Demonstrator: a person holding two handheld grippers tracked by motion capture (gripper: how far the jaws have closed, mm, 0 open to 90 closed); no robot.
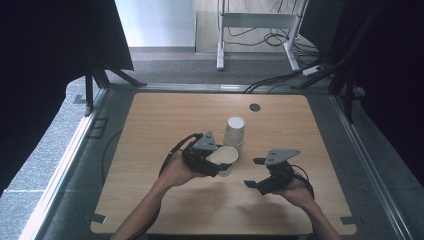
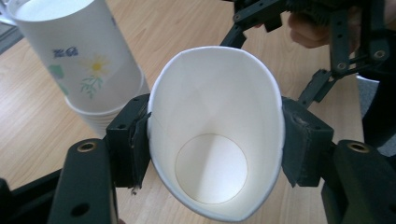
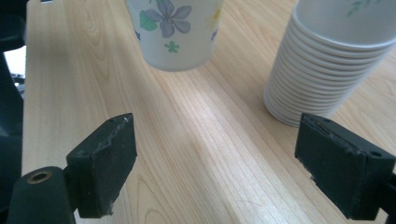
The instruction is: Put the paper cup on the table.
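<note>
Surroundings: grey carpet floor (image 1: 65, 130) around a light wooden bench (image 1: 280, 125); the legs of a white desk (image 1: 260, 22) stand beyond it, with cables on the floor.
Bench top: a small dark round disc (image 1: 255, 107) is set near the far edge.
Cup stack: a stack of white paper cups (image 1: 234, 133) stands upright near the middle of the bench; flower print on the cups shows in the left claw view (image 2: 84, 70).
Left claw: the left claw (image 1: 218, 163) pinches a single paper cup (image 1: 224, 159) from both sides, squeezing its rim to an oval (image 2: 215, 135); the cup is tilted, mouth toward the claw's camera, just beside the stack.
Right claw: the right claw (image 1: 254, 173) is spread wide with nothing between its jaws (image 3: 215, 172), near the bench's front right, apart from both the cup and the stack.
Hands: each claw is held by a person's hand, left (image 1: 175, 172) and right (image 1: 295, 192).
</note>
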